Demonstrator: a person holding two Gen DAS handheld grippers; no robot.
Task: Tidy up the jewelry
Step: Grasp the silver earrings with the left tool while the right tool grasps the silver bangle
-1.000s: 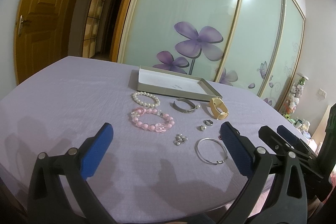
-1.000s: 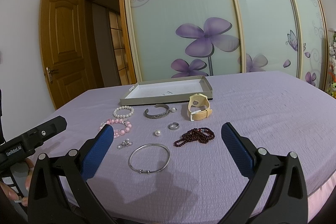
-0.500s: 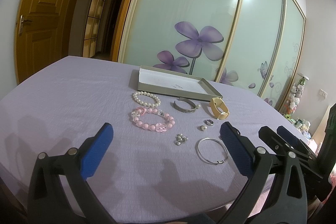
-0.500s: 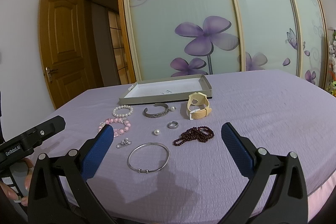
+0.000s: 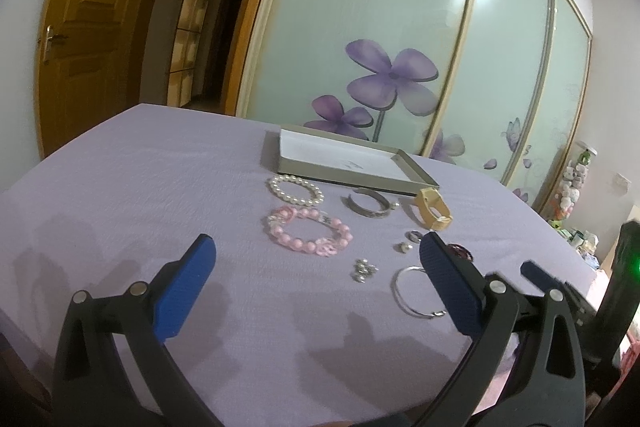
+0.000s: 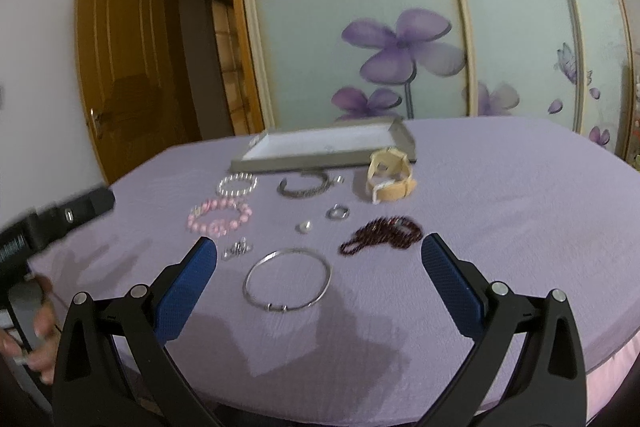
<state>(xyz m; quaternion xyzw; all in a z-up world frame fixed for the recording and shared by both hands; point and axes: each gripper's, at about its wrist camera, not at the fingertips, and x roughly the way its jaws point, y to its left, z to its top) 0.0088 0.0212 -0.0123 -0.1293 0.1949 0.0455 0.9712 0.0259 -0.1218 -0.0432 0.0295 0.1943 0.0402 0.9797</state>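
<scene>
Purple-clothed table (image 6: 500, 211) filling the lower half of both views, lit unevenly, shadowed at the near edge. Shallow grey tray (image 6: 320, 161) with a white lining at the far middle, nothing visible inside but a faint mark.

Left gripper (image 5: 318, 271) hovering over the near edge, blue pads spread wide, nothing between them. Right gripper (image 6: 320, 267) likewise low over the near edge, pads parted wide and holding nothing; thin silver bangle (image 6: 287, 279) lying flat on the cloth in the gap between its fingers, not touched.

Jewelry scattered on the cloth between tray and grippers, all outside the tray:
- beige watch (image 6: 390, 179) standing on its strap just near of the tray's right end;
- pink bead bracelet (image 6: 220, 217) at the left, with the white pearl bracelet (image 6: 237, 185) just beyond it, the two close but apart;
- dark silver cuff (image 6: 306, 187) open-ended, between pearl bracelet and watch, a small pearl-like bead at its right tip;
- dark red bead strand (image 6: 382, 235) bunched loosely to the right, near of the watch; mostly hidden behind the right finger in the left wrist view;
- silver ring (image 6: 338, 213) in the middle, with a single pearl (image 6: 304, 227) just near and left of it;
- small silver cluster (image 6: 237, 250), too blurred to identify, just beside the right gripper's left pad.
</scene>
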